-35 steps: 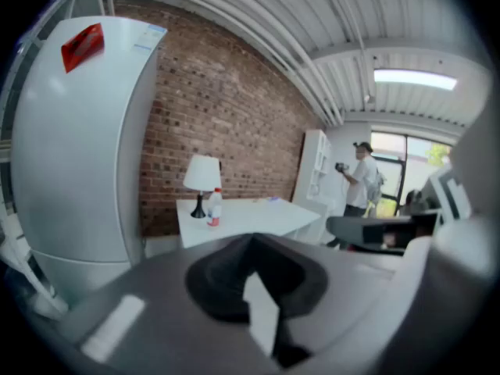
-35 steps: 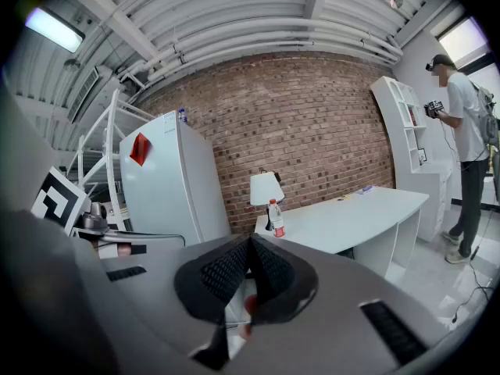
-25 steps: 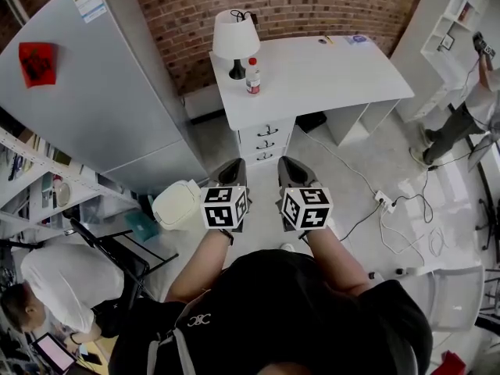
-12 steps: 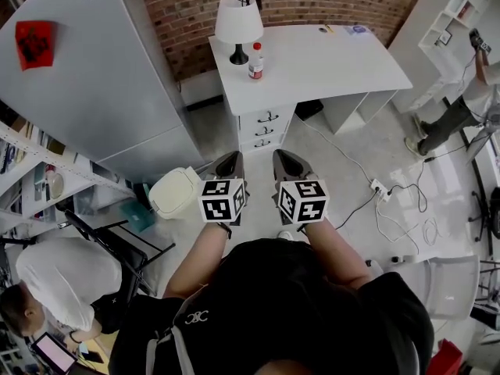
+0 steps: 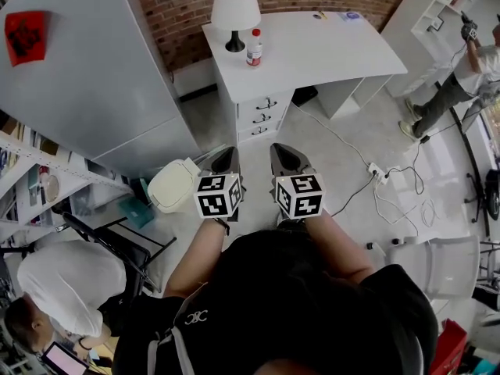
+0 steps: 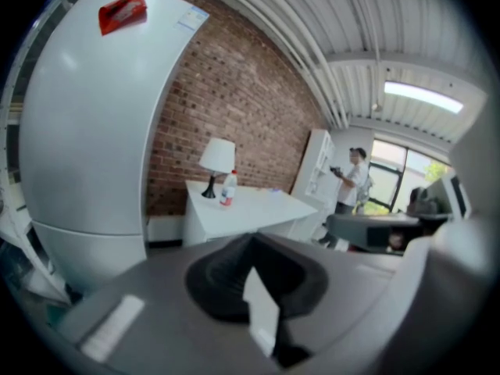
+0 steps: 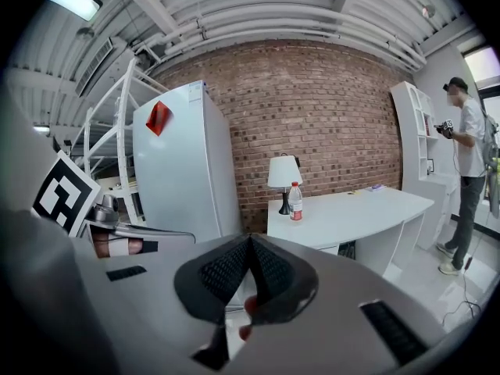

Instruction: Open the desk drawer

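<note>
The white desk (image 5: 312,53) stands against the brick wall, with a stack of three drawers (image 5: 262,116) under its left end, each with a dark handle. All three drawer fronts sit flush. My left gripper (image 5: 227,157) and right gripper (image 5: 283,154) hover side by side over the floor, short of the drawers and apart from them. Both are shut with nothing between the jaws. The left gripper view shows the left gripper (image 6: 250,242) tips together and the desk (image 6: 250,209) beyond. In the right gripper view the right gripper (image 7: 250,242) points toward the desk (image 7: 351,209).
A lamp (image 5: 235,10) and a bottle (image 5: 253,48) stand on the desk's left end. A grey refrigerator (image 5: 86,76) is at left, a white bin (image 5: 173,186) beside my left gripper. Cables and a power strip (image 5: 376,172) lie right. People stand far right (image 5: 461,76) and crouch lower left (image 5: 62,280).
The desk and drawers have slid upward in the head view, and the grippers a little less so. Both grippers stay shut and side by side.
</note>
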Motion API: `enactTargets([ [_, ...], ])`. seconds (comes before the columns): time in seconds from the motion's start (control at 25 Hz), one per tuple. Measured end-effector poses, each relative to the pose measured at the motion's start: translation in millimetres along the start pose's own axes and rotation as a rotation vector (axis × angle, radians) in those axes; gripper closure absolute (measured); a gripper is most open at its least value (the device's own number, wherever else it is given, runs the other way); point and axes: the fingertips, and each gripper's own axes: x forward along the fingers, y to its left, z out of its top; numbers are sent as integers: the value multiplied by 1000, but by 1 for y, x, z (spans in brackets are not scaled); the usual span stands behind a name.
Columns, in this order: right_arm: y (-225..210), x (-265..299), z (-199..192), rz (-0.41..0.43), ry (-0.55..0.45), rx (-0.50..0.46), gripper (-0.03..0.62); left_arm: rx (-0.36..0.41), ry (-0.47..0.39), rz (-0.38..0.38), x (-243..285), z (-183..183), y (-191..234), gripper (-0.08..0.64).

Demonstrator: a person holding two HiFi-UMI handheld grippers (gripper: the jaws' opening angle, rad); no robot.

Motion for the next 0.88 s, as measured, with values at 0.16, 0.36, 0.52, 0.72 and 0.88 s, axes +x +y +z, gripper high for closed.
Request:
enactTargets([
  [0.16, -9, 11, 0, -21, 3, 22, 603, 1, 12, -6, 7, -1, 4, 561],
  [0.36, -24, 36, 2, -9, 13, 49, 603, 2, 30, 24, 22, 2, 15, 561],
  [0.52, -32, 73, 11, 29, -4, 11, 603, 0, 49, 62, 46, 5, 31, 561],
  [0.72, -58, 120, 39, 81, -19, -6, 603, -13, 50, 96, 93, 31, 41, 561],
  [0.88, -89, 152, 57, 103, -22, 1, 603, -18, 52, 115, 132, 50, 40, 561],
])
